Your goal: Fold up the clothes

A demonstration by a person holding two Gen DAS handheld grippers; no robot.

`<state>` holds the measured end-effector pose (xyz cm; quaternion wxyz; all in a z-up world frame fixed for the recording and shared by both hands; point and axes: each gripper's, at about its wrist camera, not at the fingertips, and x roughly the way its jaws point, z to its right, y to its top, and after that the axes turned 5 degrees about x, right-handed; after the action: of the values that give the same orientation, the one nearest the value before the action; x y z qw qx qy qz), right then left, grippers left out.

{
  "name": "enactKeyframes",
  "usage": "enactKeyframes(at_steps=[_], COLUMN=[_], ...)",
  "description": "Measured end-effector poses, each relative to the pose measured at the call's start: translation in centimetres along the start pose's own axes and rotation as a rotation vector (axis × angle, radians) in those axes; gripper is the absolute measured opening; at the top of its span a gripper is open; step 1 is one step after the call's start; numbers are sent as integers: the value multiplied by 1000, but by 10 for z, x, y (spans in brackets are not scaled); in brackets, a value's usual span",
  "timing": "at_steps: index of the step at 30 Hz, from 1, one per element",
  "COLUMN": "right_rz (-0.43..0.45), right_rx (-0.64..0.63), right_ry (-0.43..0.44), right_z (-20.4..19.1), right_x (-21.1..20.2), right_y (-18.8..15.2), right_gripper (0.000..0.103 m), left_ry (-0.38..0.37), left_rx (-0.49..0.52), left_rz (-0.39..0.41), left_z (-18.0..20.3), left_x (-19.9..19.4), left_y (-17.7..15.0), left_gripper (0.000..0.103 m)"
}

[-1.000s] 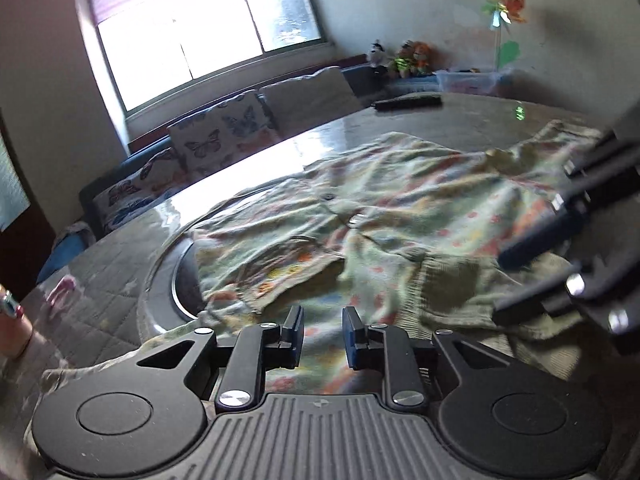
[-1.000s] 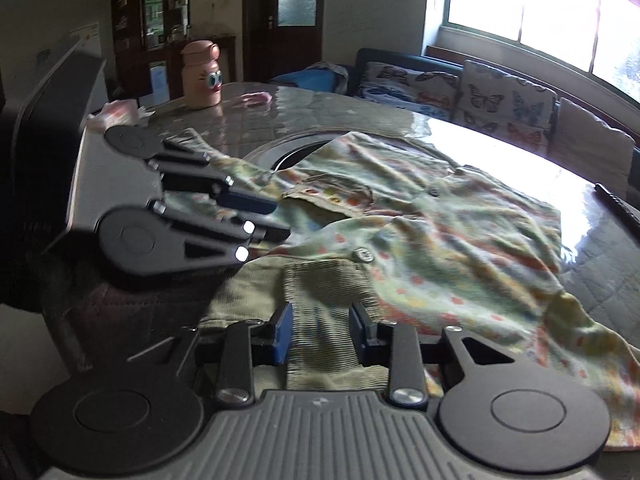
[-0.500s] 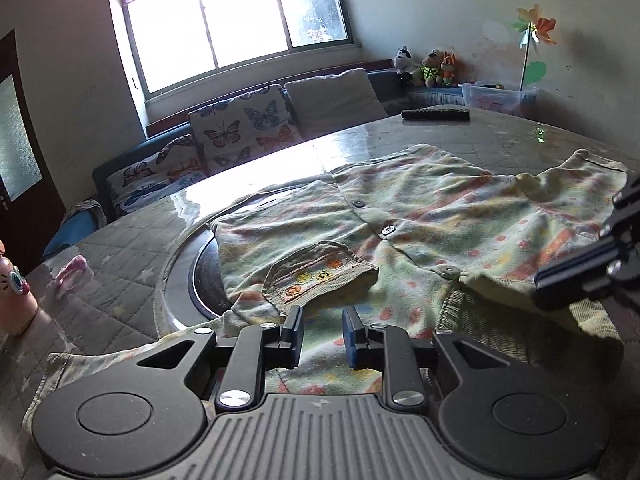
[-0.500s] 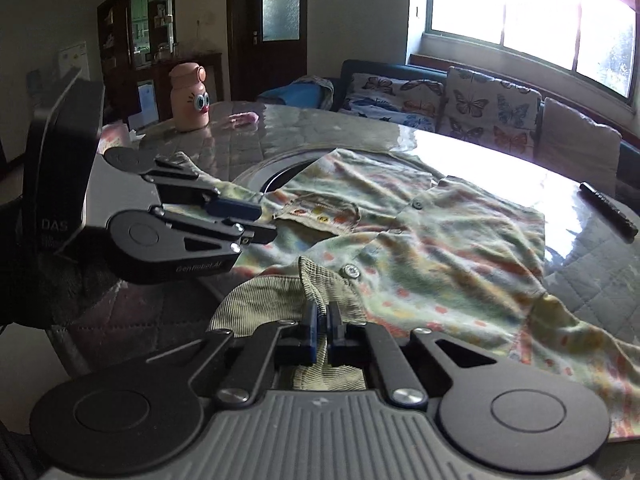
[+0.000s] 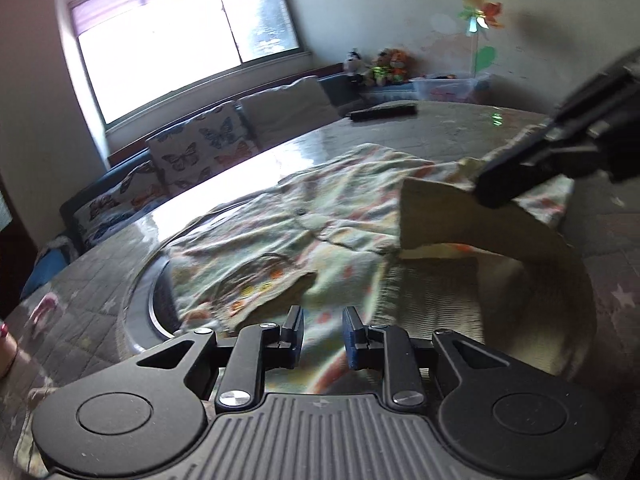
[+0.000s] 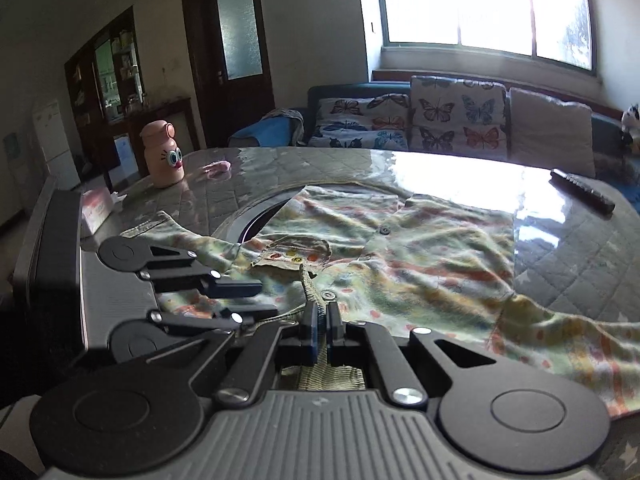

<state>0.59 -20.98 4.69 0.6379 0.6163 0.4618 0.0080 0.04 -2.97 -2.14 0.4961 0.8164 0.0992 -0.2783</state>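
A pale green patterned button shirt [image 5: 320, 216] with a ribbed hem lies spread on the round table; it also shows in the right wrist view [image 6: 420, 256]. My right gripper [image 6: 321, 330] is shut on the shirt's ribbed hem [image 6: 310, 280] and holds it lifted; in the left wrist view it shows at the right [image 5: 492, 196] with the hem [image 5: 460, 216] raised and folded over. My left gripper [image 5: 322, 336] is open and empty, low over the shirt's near edge; it also shows in the right wrist view [image 6: 256, 300].
A pink cartoon bottle [image 6: 162, 156] and a small box [image 6: 96, 208] stand at the table's left. A black remote [image 6: 582, 194] lies at the far right. A metal ring inset [image 5: 160, 304] sits under the shirt. A sofa with butterfly cushions [image 6: 436, 120] stands behind.
My right gripper shut on the ribbed hem and lifted it up and over the shirt. My left gripper stayed open near the shirt's near edge.
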Motion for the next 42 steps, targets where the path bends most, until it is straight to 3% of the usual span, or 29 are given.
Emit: enactKeyframes(at_steps=[9, 13, 17, 20, 25, 29, 34, 37, 42], right_rz=[-74, -118, -84, -63, -170, -168, -170, -173, -186], right_rx=[-46, -80, -57, -49, -65, -111, -94, -82, -62], right_ry=[48, 63, 98, 69, 33, 21, 36, 51, 80], right_z=[-14, -21, -19, -16, -11, -15, -12, -9, -3], right_x=[18, 26, 19, 24, 54, 54, 53, 52, 54], right_y=[-8, -14, -7, -1, -19, -30, -31, -29, -26], right_gripper=[3, 4, 5, 6, 6, 7, 9, 9, 9], left_ry=[0, -2, -13, -26, -11, 35, 106, 99, 79], left_rx=[73, 74, 50, 23, -16, -58, -140, -191, -143], left_rz=[26, 37, 37, 39, 36, 32, -15, -70, -144], left_z=[18, 18, 15, 12, -2, -28, -77, -101, -113], left_x=[-6, -10, -11, -14, -22, -24, 12, 49, 106], left_y=[-6, -9, -10, -10, -12, -7, 16, 28, 43], left_gripper=[22, 30, 30, 32, 37, 37, 37, 36, 34])
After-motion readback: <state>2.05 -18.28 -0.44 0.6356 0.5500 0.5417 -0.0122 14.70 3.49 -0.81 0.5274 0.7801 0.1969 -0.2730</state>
